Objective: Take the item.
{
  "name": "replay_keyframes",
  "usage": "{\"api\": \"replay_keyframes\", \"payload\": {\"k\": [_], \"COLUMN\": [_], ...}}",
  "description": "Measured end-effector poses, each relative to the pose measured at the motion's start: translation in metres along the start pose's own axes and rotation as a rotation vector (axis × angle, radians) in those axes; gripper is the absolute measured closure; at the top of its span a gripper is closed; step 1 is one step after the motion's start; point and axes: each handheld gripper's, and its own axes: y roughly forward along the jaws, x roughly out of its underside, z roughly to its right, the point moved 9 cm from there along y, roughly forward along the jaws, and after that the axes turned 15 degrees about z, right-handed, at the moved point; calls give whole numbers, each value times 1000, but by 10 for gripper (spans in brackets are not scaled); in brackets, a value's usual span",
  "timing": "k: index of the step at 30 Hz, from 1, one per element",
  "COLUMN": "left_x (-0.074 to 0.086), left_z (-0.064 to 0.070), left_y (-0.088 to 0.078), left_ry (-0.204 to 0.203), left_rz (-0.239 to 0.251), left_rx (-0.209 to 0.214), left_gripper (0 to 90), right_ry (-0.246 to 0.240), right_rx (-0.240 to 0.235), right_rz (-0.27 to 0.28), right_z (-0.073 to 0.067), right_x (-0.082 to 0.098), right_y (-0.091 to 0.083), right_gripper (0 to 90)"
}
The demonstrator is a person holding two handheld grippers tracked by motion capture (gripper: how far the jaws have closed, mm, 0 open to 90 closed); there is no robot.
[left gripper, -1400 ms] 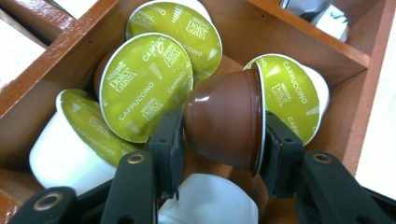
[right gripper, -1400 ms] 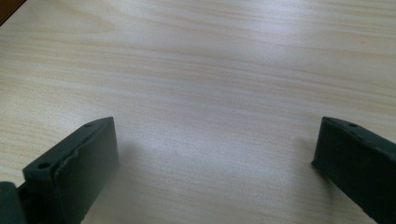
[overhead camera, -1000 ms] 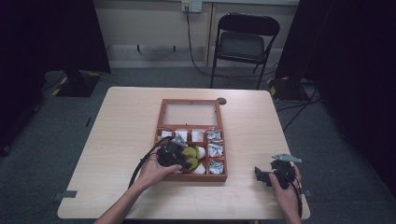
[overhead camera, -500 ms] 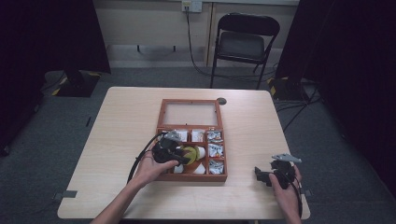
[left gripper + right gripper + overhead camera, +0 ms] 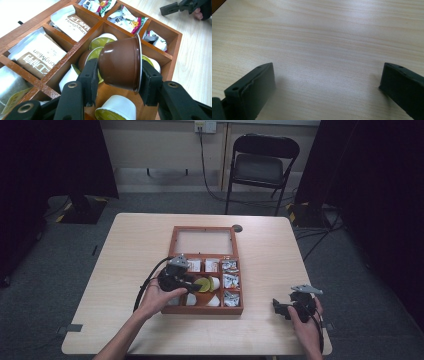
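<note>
Bench (image 5: pixel 125 250): pale wood-grain top, standing on grey carpet, dark curtains at both sides of the room, a black folding chair (image 5: pixel 263 167) behind it against a light wall. Left of centre, the left gripper (image 5: pixel 192 282) hangs over the wooden box (image 5: pixel 205 310), a compartmented tray with its glazed lid laid open at the far side. Fingers (image 5: pixel 91 75) are clamped on a brown capsule (image 5: pixel 120 66), one pad on its base, the other on its rim face. The capsule is held clear above the middle compartment, where other capsules (image 5: pixel 117 108) with green tops lie. Its long axis runs roughly level from finger to finger; base points left, flanged rim right in the left gripper view, slightly tilted. Flat sachets (image 5: pixel 41 56) fill the compartments beside it. Far right, near the bench's front edge, the right gripper (image 5: pixel 285 307) rests well apart from the box, fingers (image 5: pixel 254 87) wide apart with bare bench between them.
</note>
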Motion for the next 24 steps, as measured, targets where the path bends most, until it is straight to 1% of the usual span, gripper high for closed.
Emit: {"api": "replay_keyframes", "payload": {"k": [4,10,13,14,18,24], "left_x": [-2,-11,-14,-15,-25,-29], "left_z": [-1,-4,-5,-4,3,3], "left_y": [-3,-12,-16,-18,-24,-30], "left_ry": [9,3,5,7,32,38], "left_rz": [1,37,40,40,63,78], "left_rx": [0,-3,-4,-9,5,0], "left_gripper": [555,555,555,555,555,555], "right_ry": [0,0,1,1,1,1], "right_rx": [0,0,0,0,0,0], "right_rz": [0,-1,-1,-1,-1,-1], "right_z": [0,0,0,0,0,0], "right_x": [0,0,0,0,0,0], "right_y": [0,0,0,0,0,0], "right_gripper": [0,0,0,0,0,0]}}
